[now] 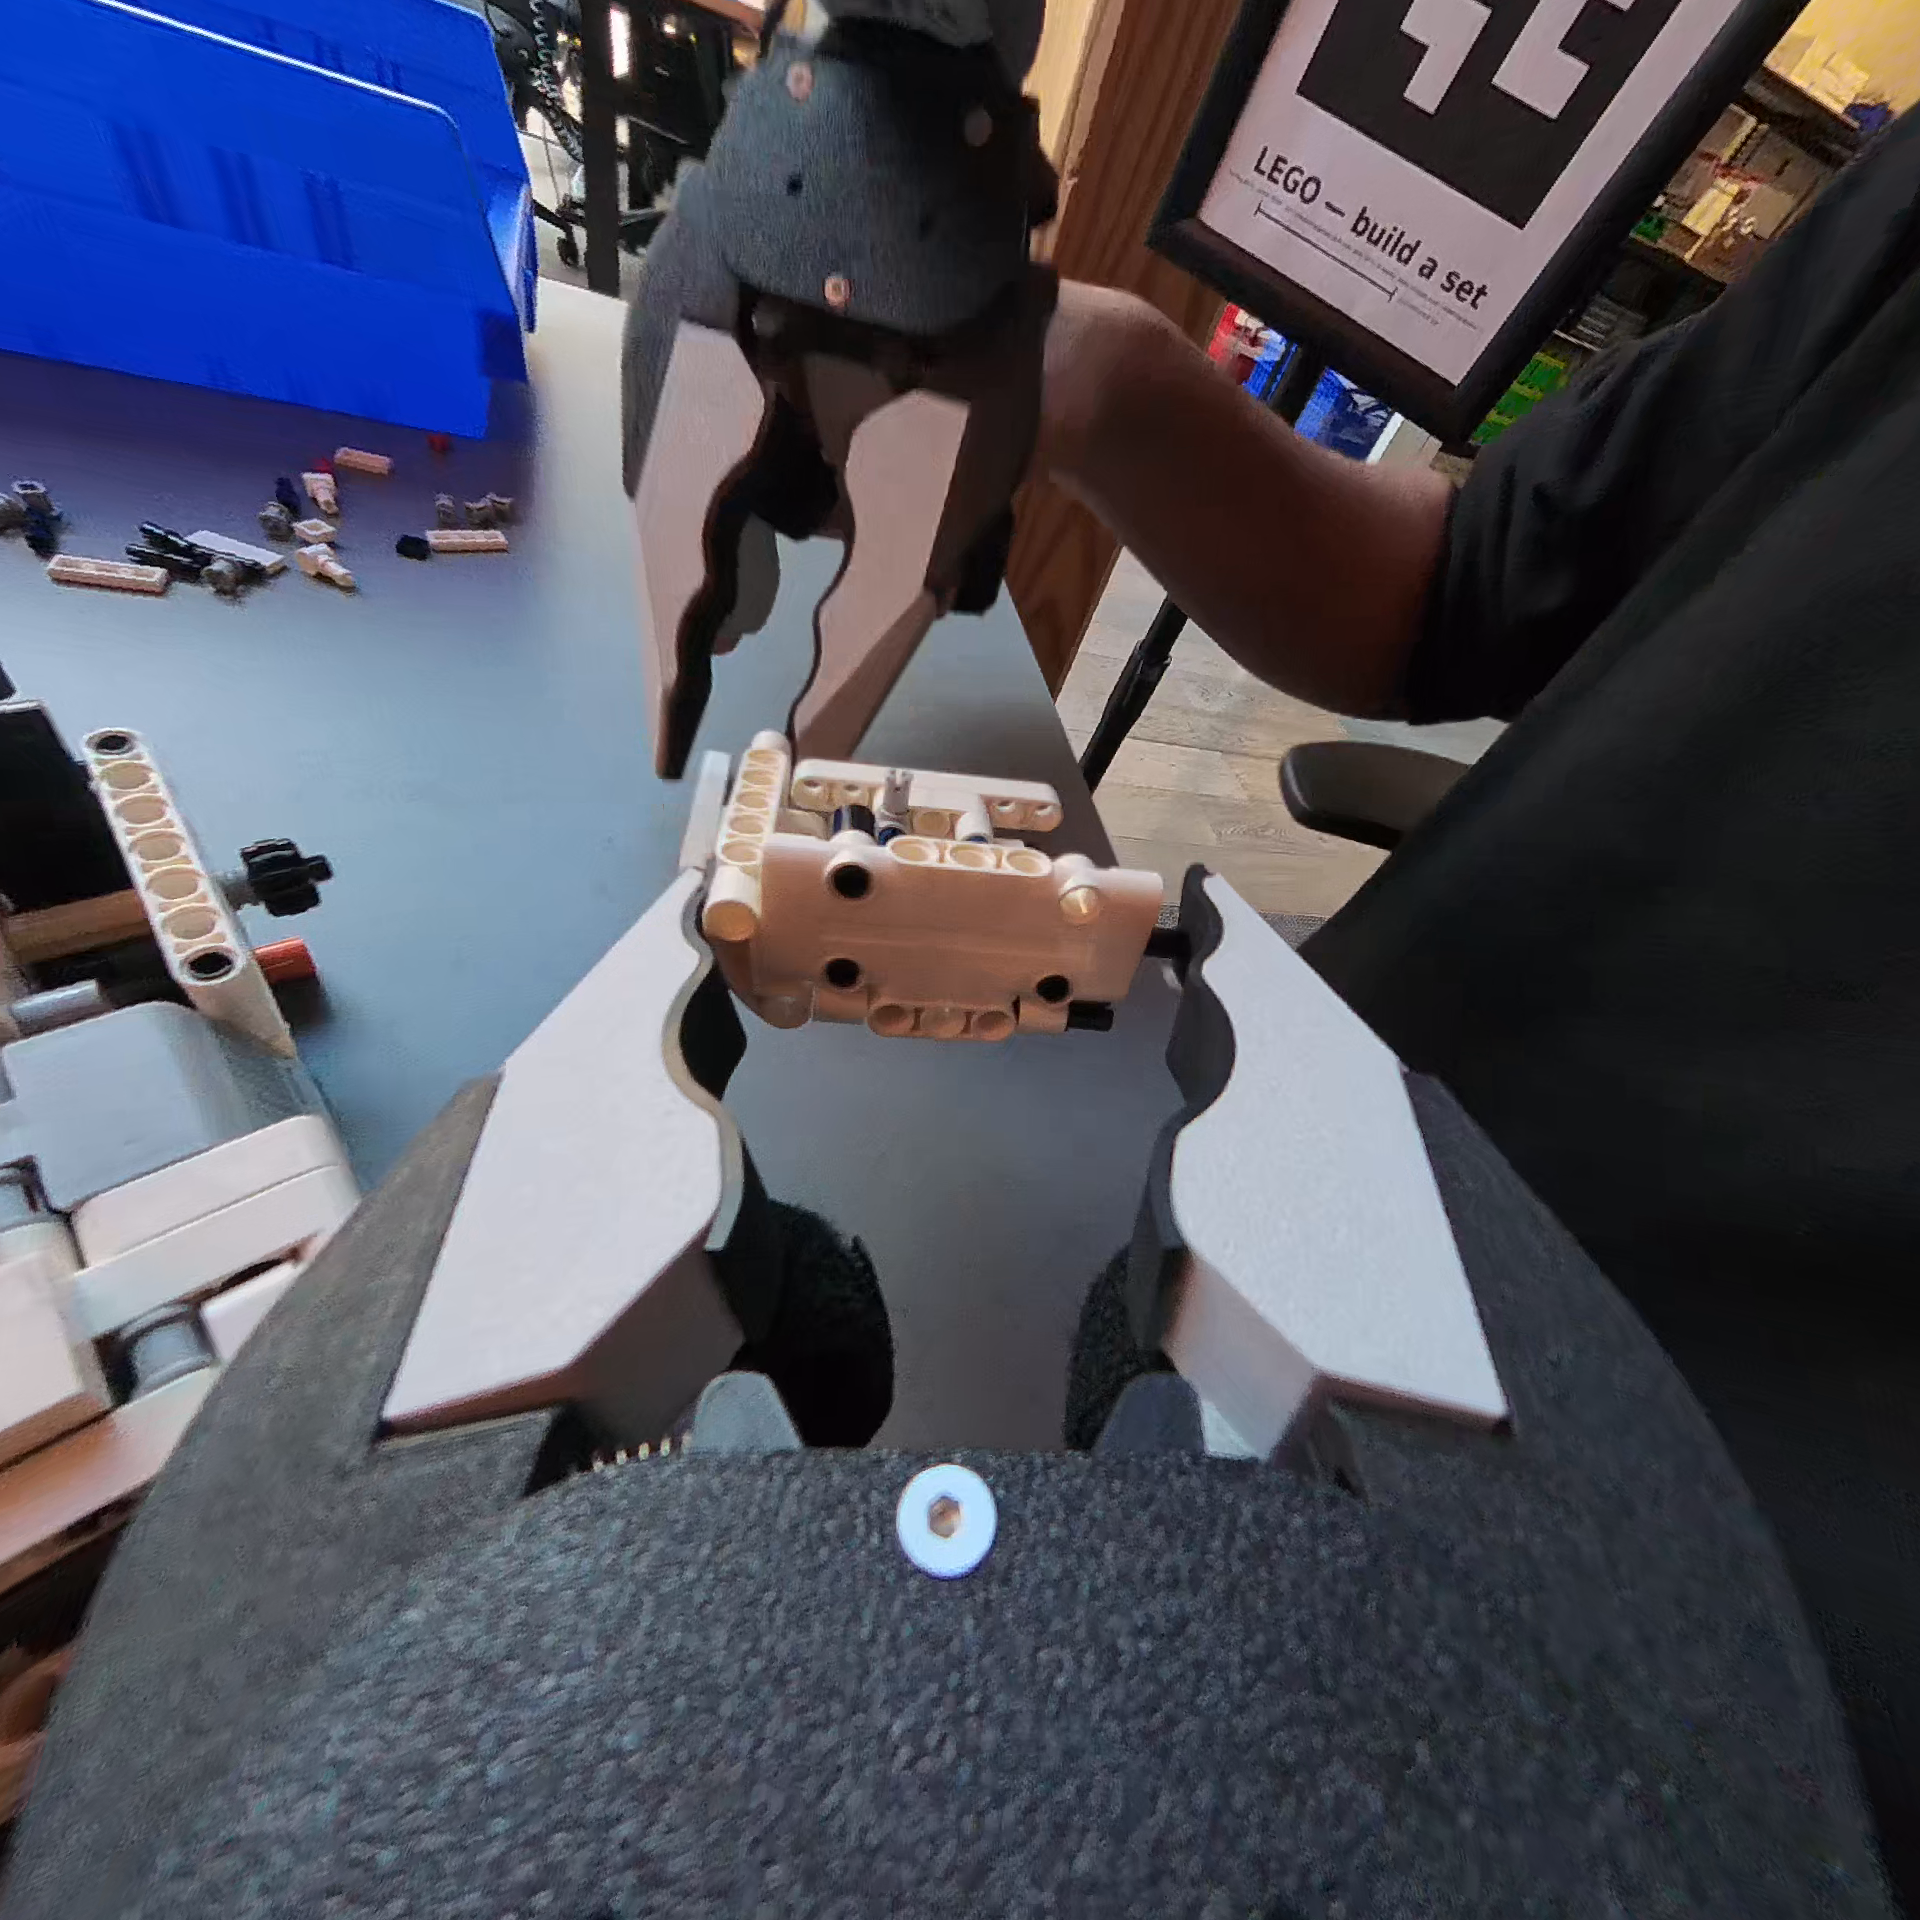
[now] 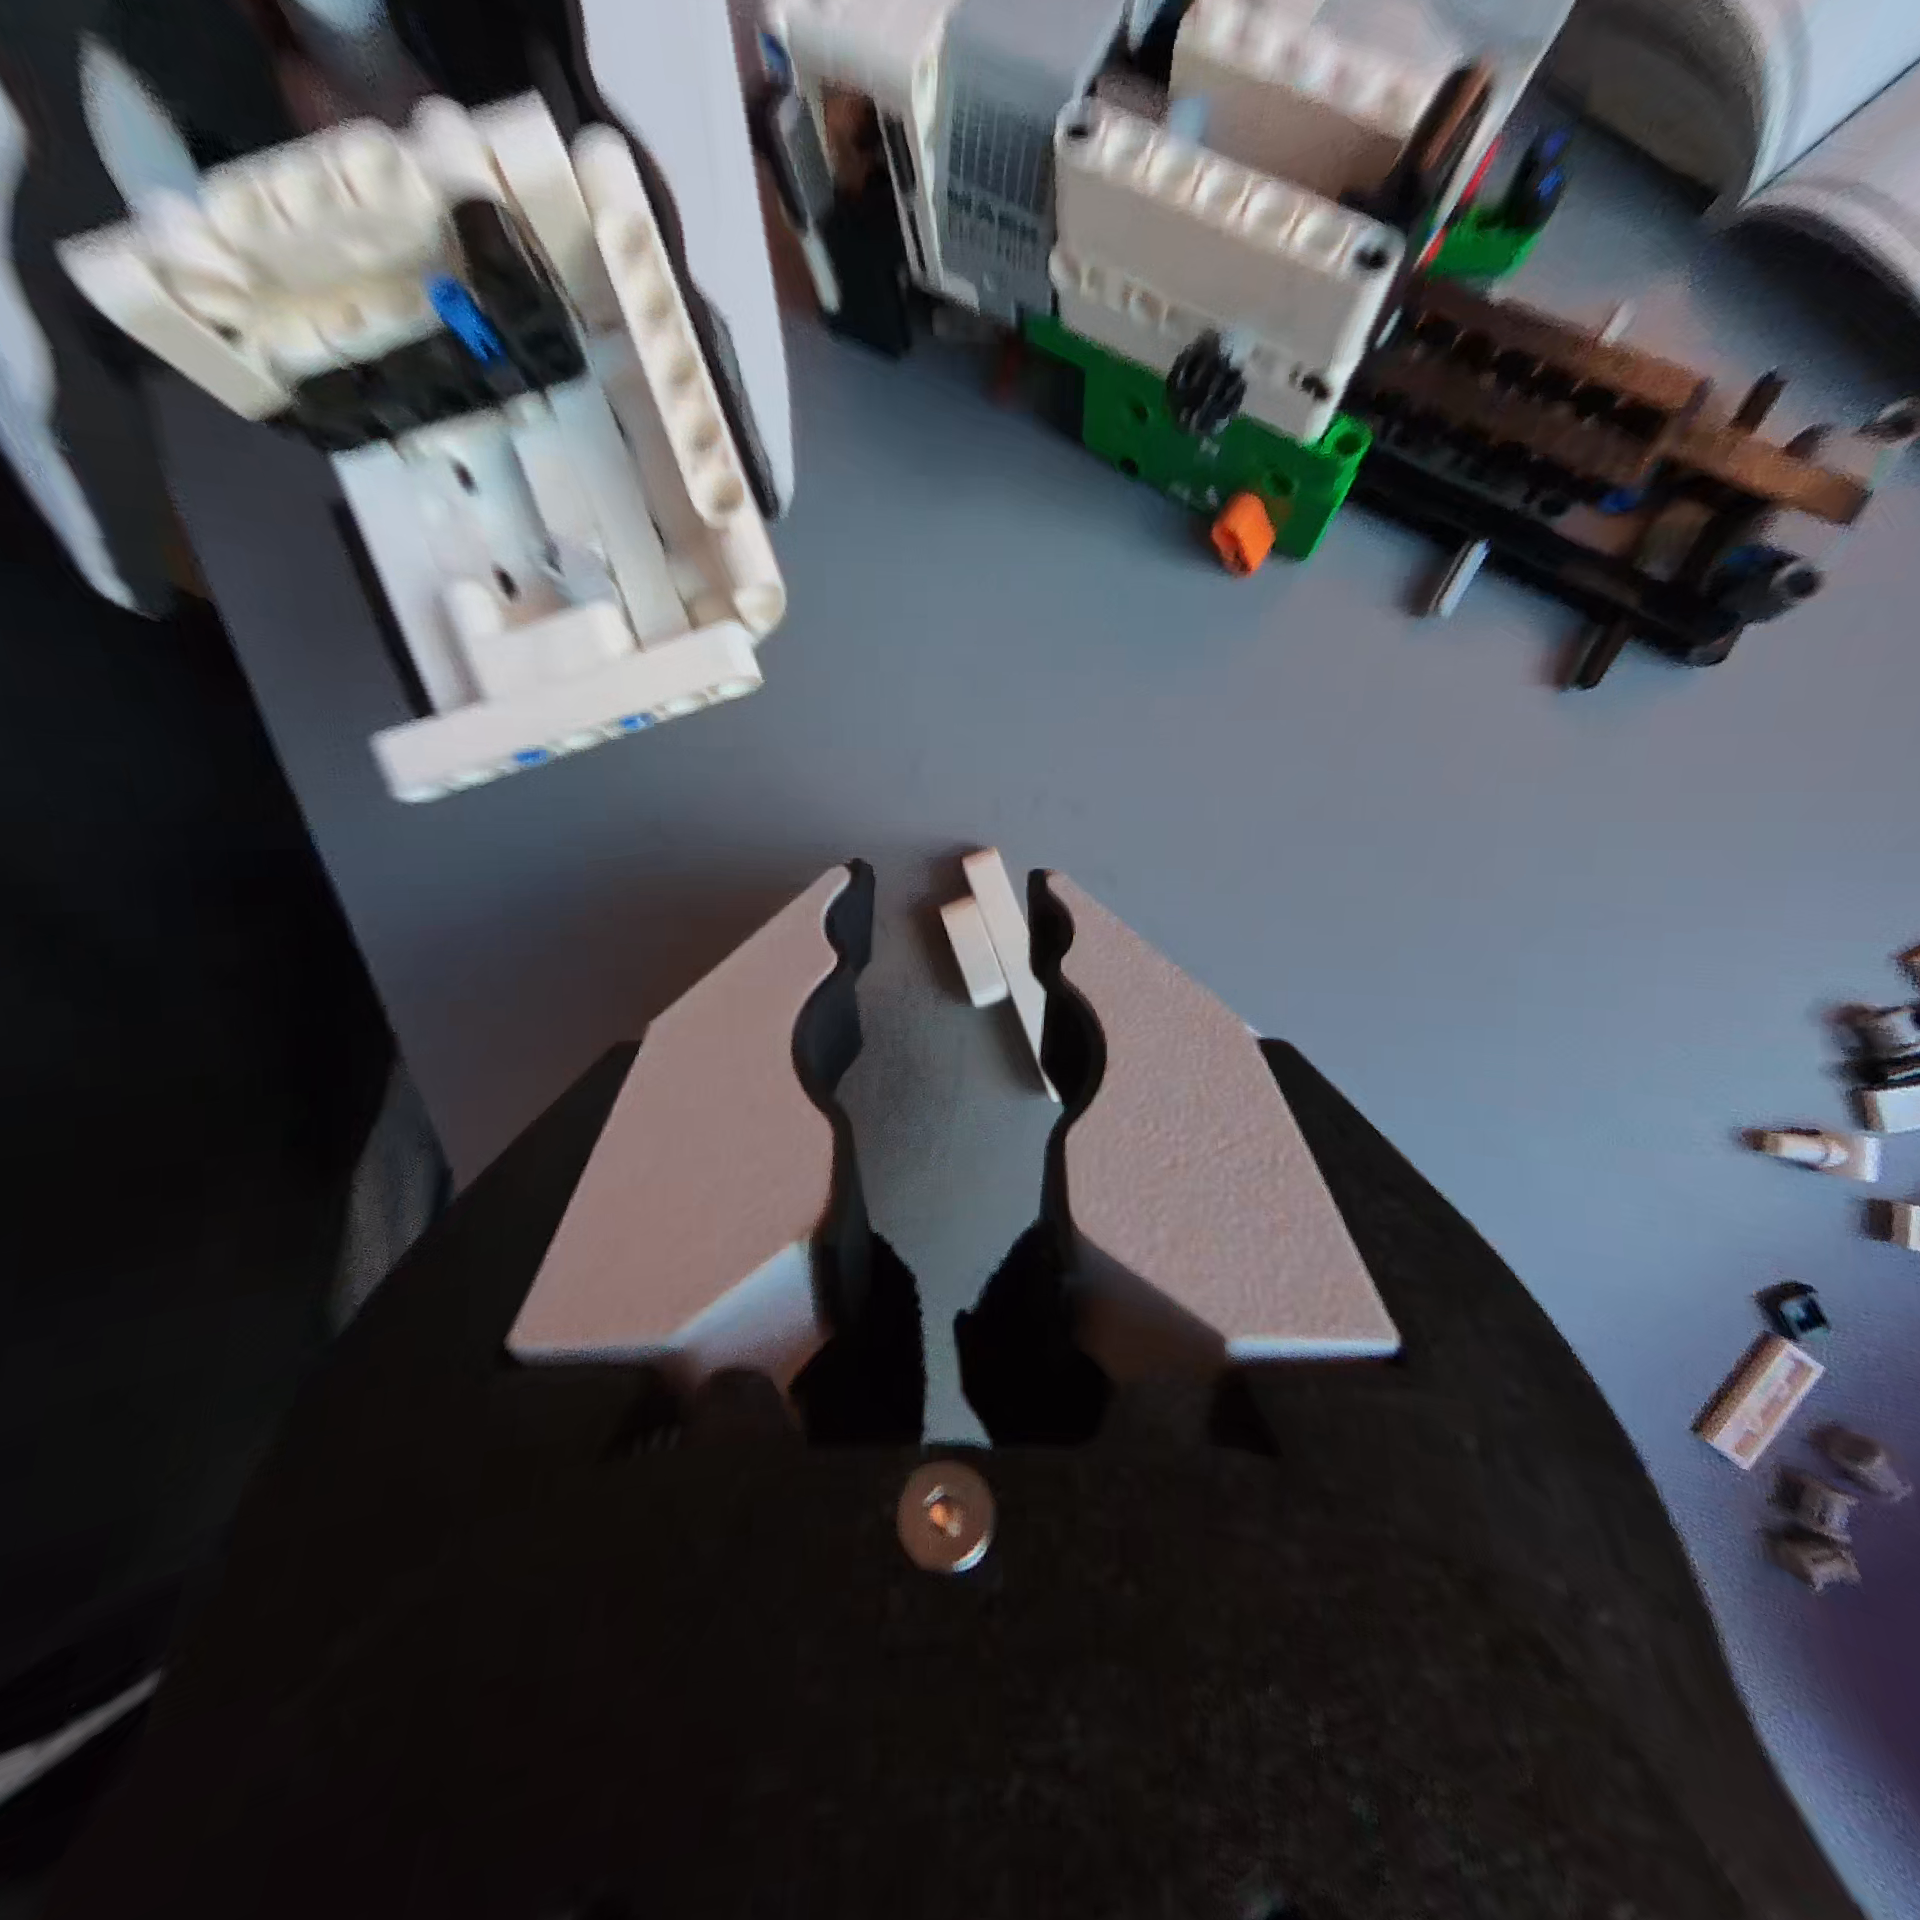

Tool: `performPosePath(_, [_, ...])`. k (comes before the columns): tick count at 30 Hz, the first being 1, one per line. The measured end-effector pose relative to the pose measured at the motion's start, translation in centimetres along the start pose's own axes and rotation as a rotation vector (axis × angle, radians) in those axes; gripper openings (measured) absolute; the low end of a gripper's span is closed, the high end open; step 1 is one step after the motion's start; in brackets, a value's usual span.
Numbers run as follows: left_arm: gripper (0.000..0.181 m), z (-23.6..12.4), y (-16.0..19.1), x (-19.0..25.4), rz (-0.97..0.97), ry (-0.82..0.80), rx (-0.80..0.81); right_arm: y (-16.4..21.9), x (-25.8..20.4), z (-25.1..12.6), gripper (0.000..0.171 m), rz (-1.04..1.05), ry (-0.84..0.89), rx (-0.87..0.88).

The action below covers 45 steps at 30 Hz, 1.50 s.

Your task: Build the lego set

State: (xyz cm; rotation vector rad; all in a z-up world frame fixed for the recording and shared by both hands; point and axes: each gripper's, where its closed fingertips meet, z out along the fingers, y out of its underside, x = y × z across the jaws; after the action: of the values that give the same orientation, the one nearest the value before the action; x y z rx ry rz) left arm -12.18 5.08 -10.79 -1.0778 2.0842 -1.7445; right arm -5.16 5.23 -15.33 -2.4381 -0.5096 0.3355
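Clamping a white lego assembly between its fingertips above the grey table, the left gripper grips it. Just beyond, the right gripper hangs parted and empty over two small white pieces between its tips.

Grey table, wood-plank floor, blue bins, black chair.

Between my fingers: two white pieces lie there.
Upper left: the white assembly blocks me.
Upper right: big model.
Centre: bare table, passable.
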Motion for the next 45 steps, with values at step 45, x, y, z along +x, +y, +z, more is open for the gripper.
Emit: performPosePath(45, [0.058, -2.3, -4.8, 2.4, -0.372, 0.295, 0.385, -4.5, -3.7, -6.0, 0.023, 0.281, -0.115, 0.581])
